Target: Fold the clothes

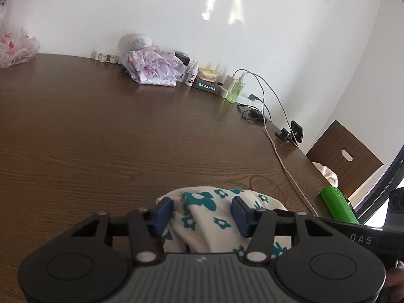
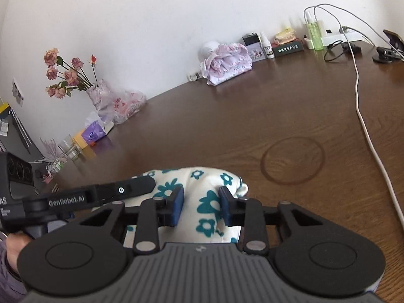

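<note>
Garments: two; a white cloth with teal flowers (image 1: 202,209) bunched on the near table (image 1: 101,139), a pink floral one (image 1: 154,67) heaped by the wall.
Grippers: two; left gripper (image 1: 203,213) and right gripper (image 2: 200,205).
Jaws: both straddle the teal-flowered cloth; whether the pads pinch it, I cannot tell.
Hidden: the cloth's near part lies under the grippers.
Bottles: one green spray bottle (image 1: 236,88), one small white bottle (image 1: 192,75).
</note>
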Action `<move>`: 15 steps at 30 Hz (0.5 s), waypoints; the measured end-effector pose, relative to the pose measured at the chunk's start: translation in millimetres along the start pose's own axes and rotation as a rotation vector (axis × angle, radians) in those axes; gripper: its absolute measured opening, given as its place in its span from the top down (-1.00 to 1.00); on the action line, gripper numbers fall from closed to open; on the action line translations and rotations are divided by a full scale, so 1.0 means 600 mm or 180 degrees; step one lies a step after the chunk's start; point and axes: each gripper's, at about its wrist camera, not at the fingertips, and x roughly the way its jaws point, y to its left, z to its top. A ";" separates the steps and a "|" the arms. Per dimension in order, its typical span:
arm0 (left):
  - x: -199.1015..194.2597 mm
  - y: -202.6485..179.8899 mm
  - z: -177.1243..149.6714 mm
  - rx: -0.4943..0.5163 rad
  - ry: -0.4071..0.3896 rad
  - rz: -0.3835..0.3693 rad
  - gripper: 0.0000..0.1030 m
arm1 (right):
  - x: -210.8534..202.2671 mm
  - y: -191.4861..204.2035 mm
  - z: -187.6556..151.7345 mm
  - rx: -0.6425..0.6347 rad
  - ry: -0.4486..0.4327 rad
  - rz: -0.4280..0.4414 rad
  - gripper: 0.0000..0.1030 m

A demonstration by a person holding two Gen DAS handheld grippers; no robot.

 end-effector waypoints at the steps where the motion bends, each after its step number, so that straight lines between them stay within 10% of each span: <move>1: 0.001 0.001 -0.003 -0.0001 -0.0017 -0.0006 0.00 | 0.000 0.000 -0.001 -0.0004 0.0001 -0.0005 0.41; 15: -0.007 0.012 0.018 -0.0157 -0.0019 -0.0132 0.04 | -0.030 0.069 0.005 -0.0663 -0.0170 0.0048 0.32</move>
